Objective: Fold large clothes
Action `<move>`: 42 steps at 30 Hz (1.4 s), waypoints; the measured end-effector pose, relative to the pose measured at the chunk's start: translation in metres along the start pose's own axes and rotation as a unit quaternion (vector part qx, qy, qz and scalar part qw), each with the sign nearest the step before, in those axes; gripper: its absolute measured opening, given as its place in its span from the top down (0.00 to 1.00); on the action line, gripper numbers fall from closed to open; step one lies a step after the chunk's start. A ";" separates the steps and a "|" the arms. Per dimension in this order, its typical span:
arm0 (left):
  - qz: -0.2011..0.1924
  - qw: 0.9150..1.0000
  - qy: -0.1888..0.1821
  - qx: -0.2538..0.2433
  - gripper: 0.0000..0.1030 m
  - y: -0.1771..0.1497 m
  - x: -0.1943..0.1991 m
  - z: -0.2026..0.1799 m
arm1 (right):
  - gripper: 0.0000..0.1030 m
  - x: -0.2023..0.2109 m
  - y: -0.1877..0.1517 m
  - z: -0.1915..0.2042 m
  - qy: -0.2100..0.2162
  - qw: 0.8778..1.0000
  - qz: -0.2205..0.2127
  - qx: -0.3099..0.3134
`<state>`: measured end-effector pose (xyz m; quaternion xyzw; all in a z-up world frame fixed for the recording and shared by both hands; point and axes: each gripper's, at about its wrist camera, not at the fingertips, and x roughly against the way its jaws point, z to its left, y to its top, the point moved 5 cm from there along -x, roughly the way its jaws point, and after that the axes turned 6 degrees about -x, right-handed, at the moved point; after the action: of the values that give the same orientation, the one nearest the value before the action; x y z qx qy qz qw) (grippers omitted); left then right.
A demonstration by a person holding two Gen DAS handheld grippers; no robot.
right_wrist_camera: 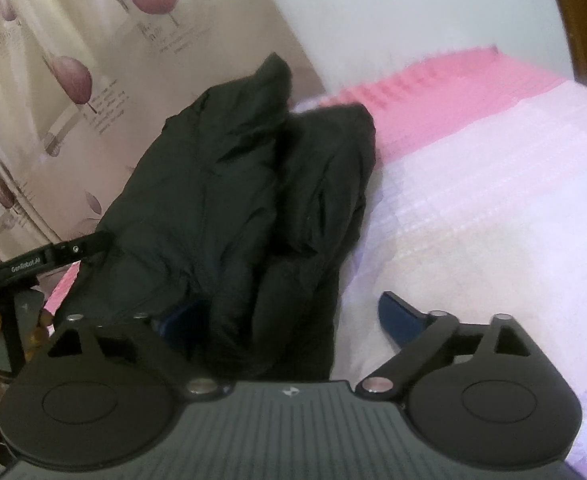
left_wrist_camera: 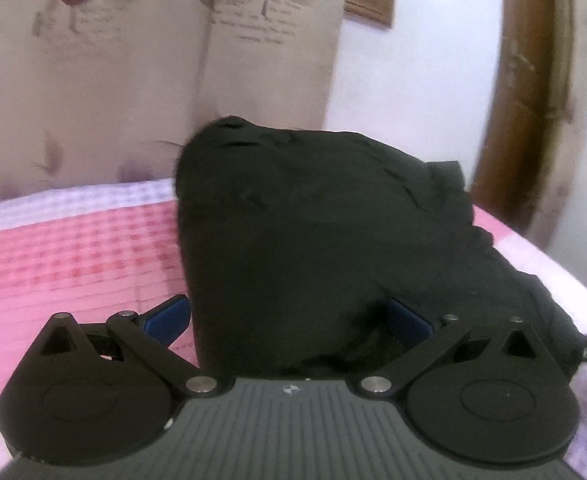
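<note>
Two grippers, one black jacket [right_wrist_camera: 229, 184] bunched on the pink bed [right_wrist_camera: 493, 200]. Left gripper [left_wrist_camera: 289, 320]: jaws wide, jacket bulk fills the gap; can't tell if the pads press it. Right gripper [right_wrist_camera: 289, 320]: jaws fully spread, jacket fold between them toward the left finger, right finger [right_wrist_camera: 401, 320] clear over the bed.
</note>
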<state>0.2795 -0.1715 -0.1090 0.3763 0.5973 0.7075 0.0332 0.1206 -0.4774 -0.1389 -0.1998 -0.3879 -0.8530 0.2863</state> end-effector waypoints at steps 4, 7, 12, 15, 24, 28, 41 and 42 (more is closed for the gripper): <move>0.002 0.997 -0.062 0.041 0.00 0.003 -0.015 0.022 | 0.00 -0.006 0.021 -0.015 0.025 0.999 0.010 -0.045; 0.017 0.993 -0.103 0.057 0.00 0.004 -0.028 0.032 | 0.00 -0.021 0.038 -0.023 0.050 0.997 0.033 -0.058; 0.034 0.985 -0.162 0.053 0.00 0.006 -0.042 0.043 | 0.00 -0.056 0.059 -0.015 0.084 0.992 0.085 -0.046; 0.042 0.977 -0.199 0.060 0.00 0.004 -0.050 0.052 | 0.00 -0.080 0.066 -0.007 0.117 0.986 0.113 -0.030; 0.042 0.960 -0.240 0.138 0.01 -0.012 -0.062 0.064 | 0.00 -0.100 0.066 0.009 0.150 0.983 0.109 0.000; 0.005 0.971 -0.203 0.125 0.14 -0.012 -0.044 0.054 | 0.23 -0.096 0.060 0.021 0.147 0.984 0.098 -0.003; -0.041 0.984 -0.131 0.112 0.29 0.002 0.031 0.074 | 0.43 -0.080 0.052 0.084 0.175 0.982 0.069 -0.003; -0.043 0.985 -0.125 0.113 0.29 0.002 0.041 0.078 | 0.43 -0.080 0.050 0.093 0.180 0.981 0.070 -0.001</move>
<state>0.2953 -0.0873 -0.0871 0.4371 0.6804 0.5804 0.0955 0.2243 -0.4058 -0.0992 -0.0699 -0.3143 -0.8530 0.4106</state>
